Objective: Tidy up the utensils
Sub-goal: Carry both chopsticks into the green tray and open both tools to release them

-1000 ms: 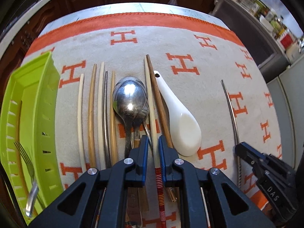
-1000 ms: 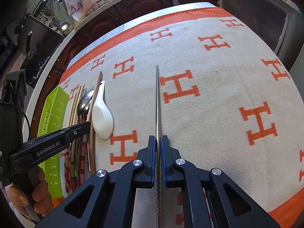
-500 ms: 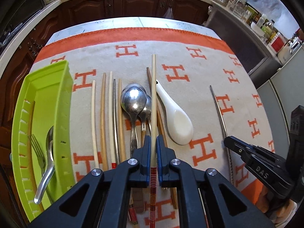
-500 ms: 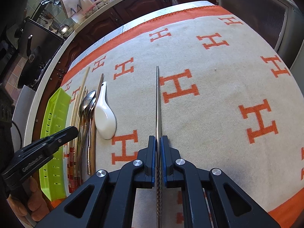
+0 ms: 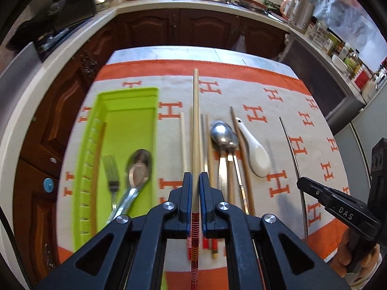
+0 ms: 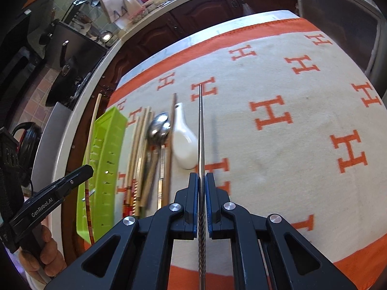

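There is one green tray (image 5: 150, 91). It holds one fork (image 5: 111, 169), one metal spoon (image 5: 139, 169) and one brown chopstick (image 5: 99, 159). On the cloth (image 5: 225, 96) lie two stacked metal spoons (image 5: 221, 133), one white ceramic spoon (image 5: 256, 159) and at least four loose chopsticks (image 5: 183, 140); overlap and blur prevent an exact count. There are two grippers: the left gripper (image 5: 196, 186) clamps one pale chopstick (image 5: 196, 120), and the right gripper (image 6: 201, 183) clamps one metal chopstick (image 6: 200, 125).
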Tool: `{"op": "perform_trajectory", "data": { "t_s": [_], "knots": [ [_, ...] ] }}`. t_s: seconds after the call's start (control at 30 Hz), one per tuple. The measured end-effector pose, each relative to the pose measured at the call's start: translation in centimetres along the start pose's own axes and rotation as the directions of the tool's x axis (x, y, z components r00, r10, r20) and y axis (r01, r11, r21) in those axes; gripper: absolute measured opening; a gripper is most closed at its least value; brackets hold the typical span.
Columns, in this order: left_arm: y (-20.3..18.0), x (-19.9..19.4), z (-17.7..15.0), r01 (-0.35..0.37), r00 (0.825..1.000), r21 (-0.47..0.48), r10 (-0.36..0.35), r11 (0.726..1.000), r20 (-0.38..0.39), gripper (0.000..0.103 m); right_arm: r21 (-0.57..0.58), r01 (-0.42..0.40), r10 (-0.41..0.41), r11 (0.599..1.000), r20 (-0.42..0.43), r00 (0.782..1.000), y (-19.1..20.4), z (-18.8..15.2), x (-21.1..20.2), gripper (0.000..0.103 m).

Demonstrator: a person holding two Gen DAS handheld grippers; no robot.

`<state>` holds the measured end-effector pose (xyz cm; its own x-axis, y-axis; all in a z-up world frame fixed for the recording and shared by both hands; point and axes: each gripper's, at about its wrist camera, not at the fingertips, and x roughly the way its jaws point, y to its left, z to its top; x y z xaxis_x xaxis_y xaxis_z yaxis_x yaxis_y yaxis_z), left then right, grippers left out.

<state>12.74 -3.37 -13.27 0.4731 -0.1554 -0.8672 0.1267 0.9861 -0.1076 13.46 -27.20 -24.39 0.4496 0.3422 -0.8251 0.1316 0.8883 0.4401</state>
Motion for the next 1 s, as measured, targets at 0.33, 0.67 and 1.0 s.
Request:
{"op": "perform_trajectory", "data": {
  "t_s": [0.33, 0.67, 1.0],
  "knots": [
    [6.6, -3.5, -1.7, -0.058, 0.994, -0.075, 0.065, 0.995, 0.091, 0.003, -0.130, -0.104, 0.101, 0.986, -0.027, 0.995, 10.0, -0.5, -0.5, 0.005],
    [11.2, -3.1, -2.1, -0.046, 0.992, -0.122, 0.060, 0.991, 0.113, 0.004, -0.100, -0.182, 0.172, 0.978, -0.101, 0.980, 19.1, 0.2, 3.5, 0.005],
    [13.7, 0.4, -2.1, -0.015, 0.999, -0.139, 0.021, 0.990, 0.048, 0.004, -0.052, -0.146, 0.133, 0.988, -0.194, 0.972, 21.1, -0.4, 9.7, 0.006]
  ]
}}
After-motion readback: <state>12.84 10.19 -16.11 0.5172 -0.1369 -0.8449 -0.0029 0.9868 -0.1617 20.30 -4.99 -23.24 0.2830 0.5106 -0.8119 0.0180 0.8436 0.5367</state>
